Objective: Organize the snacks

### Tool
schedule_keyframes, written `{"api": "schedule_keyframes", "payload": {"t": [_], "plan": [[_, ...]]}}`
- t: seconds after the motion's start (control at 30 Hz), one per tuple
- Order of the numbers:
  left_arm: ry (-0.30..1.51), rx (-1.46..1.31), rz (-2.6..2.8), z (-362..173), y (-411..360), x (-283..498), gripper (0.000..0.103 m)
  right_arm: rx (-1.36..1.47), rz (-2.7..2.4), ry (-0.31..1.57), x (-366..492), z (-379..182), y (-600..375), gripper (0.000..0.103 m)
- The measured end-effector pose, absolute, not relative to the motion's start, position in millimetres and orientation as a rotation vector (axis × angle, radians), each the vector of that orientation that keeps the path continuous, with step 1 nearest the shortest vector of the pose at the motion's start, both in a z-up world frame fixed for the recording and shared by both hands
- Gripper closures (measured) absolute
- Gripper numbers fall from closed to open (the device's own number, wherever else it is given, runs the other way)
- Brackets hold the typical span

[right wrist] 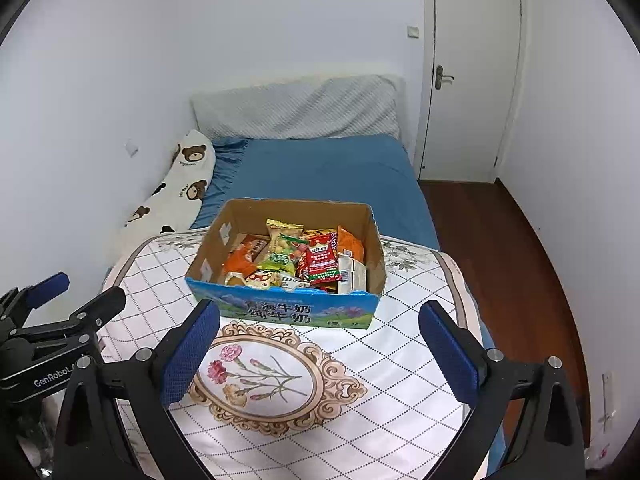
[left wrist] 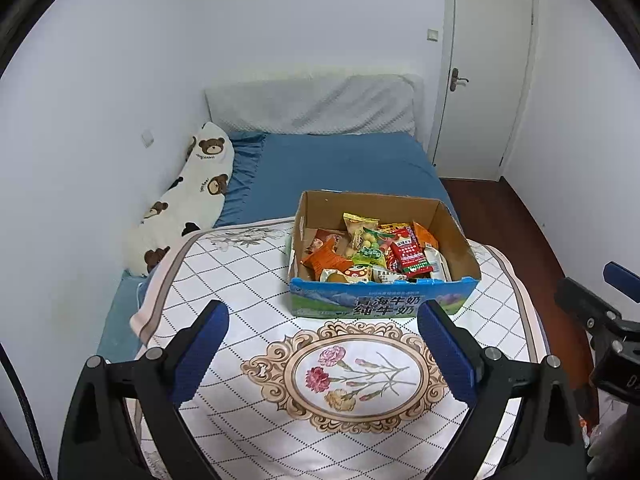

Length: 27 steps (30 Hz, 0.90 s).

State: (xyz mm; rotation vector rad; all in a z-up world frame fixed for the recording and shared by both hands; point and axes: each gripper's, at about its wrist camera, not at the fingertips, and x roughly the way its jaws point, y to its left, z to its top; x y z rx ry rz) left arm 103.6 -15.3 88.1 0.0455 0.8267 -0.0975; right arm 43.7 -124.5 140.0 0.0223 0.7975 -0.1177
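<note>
Snacks [left wrist: 372,250] lay heaped in an open cardboard box [left wrist: 456,236] straight ahead of my left gripper [left wrist: 322,346], a little to its right, with bare blanket [left wrist: 240,280] between us. The box's long side ran across my line of reach, its printed blue front facing me. My left gripper stood wide and held nothing. At the right edge I could see my other gripper, well apart from the box.

From the right wrist, the box [right wrist: 376,248] sat ahead and slightly left of my right gripper [right wrist: 318,346], also spread wide and empty. I judged both about equally near. The box rested on a flowered blanket [right wrist: 380,360] over a blue bed [right wrist: 320,172], with a bear-print pillow [right wrist: 180,192] along the wall and a white door [right wrist: 472,80] beyond.
</note>
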Motion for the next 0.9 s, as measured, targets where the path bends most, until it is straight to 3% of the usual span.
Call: {"api": "schedule_keyframes", "payload": {"t": [0.57, 0.67, 0.9], "plan": [[0.788, 0.028, -0.092, 103, -10, 71, 0.006, -0.009, -0.106, 0.770, 13, 154, -109, 0.000], [0.803, 0.024, -0.095, 98, -11, 76, 0.000, -0.005, -0.119, 0.768, 18, 152, -113, 0.000], [0.810, 0.035, -0.071, 83, -16, 93, 0.000, 0.007, -0.153, 0.777, 37, 135, -128, 0.000]]}}
